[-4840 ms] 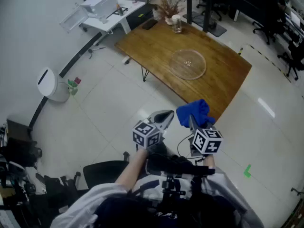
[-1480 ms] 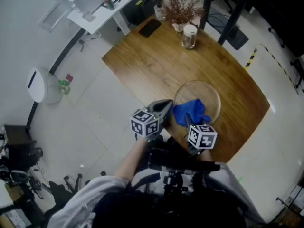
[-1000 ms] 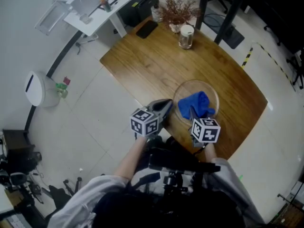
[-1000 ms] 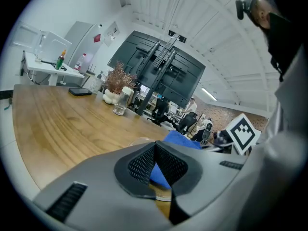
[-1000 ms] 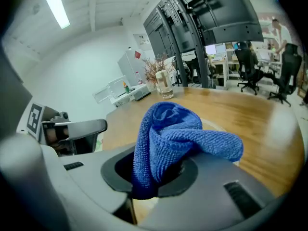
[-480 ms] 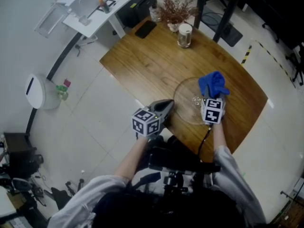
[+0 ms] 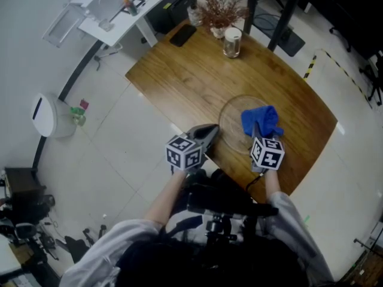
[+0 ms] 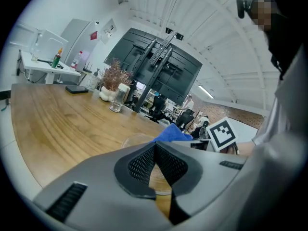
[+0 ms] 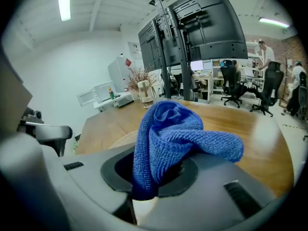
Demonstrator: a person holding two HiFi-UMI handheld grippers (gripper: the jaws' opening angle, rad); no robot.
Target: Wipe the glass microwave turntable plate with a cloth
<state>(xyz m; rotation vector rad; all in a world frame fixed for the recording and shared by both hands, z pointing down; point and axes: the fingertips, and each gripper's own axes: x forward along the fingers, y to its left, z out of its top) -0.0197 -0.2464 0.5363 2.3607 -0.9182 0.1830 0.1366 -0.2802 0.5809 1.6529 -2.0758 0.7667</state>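
Observation:
The round glass turntable plate [image 7: 233, 119] lies on the wooden table [image 7: 179, 70] near its front edge. My right gripper [image 7: 258, 129] is shut on a bunched blue cloth [image 7: 260, 118] and holds it over the plate's right side. In the right gripper view the cloth [image 9: 173, 129] fills the jaws, with the plate's rim [image 9: 120, 139] just showing behind. My left gripper [image 7: 209, 133] hovers shut and empty at the table's near edge, left of the plate. In the left gripper view the plate [image 8: 137, 139] and the cloth [image 8: 172, 133] lie ahead of the left gripper [image 8: 155, 152].
At the table's far end stand a lidded glass jar [image 7: 232, 42], a vase of dried twigs [image 7: 218, 9] and a dark phone [image 7: 184, 34]. A white side table [image 7: 119, 8] and a white bin [image 7: 48, 113] are on the floor to the left.
The right gripper and the cloth have pulled back toward me from the plate's far right edge to its near right part. The left gripper has stayed put.

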